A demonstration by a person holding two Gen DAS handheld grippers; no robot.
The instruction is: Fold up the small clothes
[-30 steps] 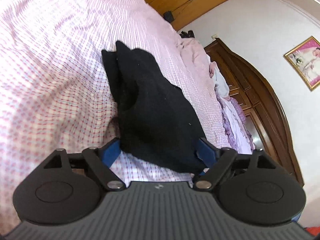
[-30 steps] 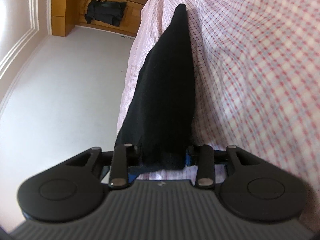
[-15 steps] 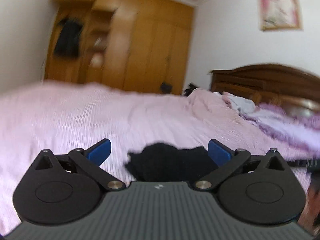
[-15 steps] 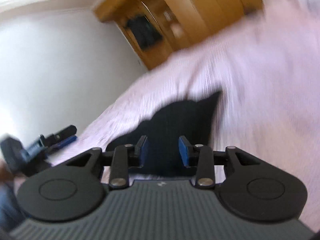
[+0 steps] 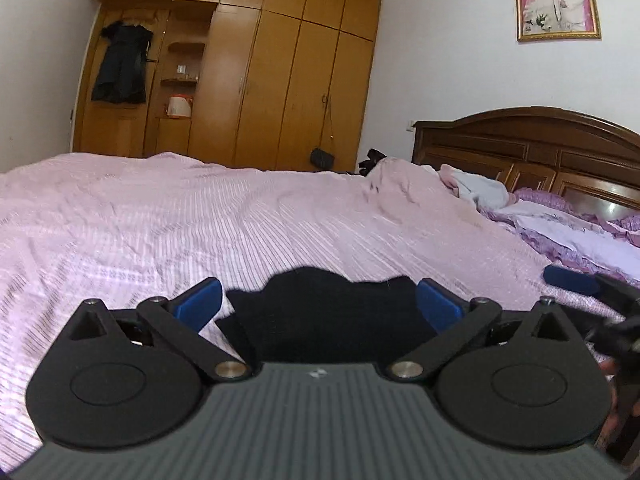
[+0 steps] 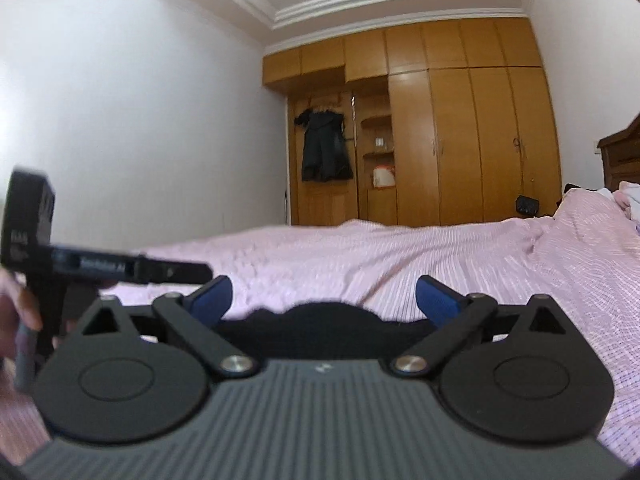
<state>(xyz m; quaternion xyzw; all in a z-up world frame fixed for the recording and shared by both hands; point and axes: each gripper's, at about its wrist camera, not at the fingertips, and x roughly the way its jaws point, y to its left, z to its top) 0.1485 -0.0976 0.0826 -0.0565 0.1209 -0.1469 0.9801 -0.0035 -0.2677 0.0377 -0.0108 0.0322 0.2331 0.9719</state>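
The black garment [image 5: 332,316] is lying on the pink checked bedspread [image 5: 160,232], seen between the wide-spread jaws of the left gripper [image 5: 318,300], untouched by its pads. The right gripper [image 6: 324,300] is being opened over the same cloth, nothing being pressed. Farther beyond the bedspread, white lettering on the left gripper's body, seen from the right wrist, is too blurred to read.

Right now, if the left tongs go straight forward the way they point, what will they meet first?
Probably the black cloth, which lies on the pink bedcover just ahead, between the open left tongs. Beyond it, only bedcover shows. Depth is hard to judge, so they might pass just above the cloth.
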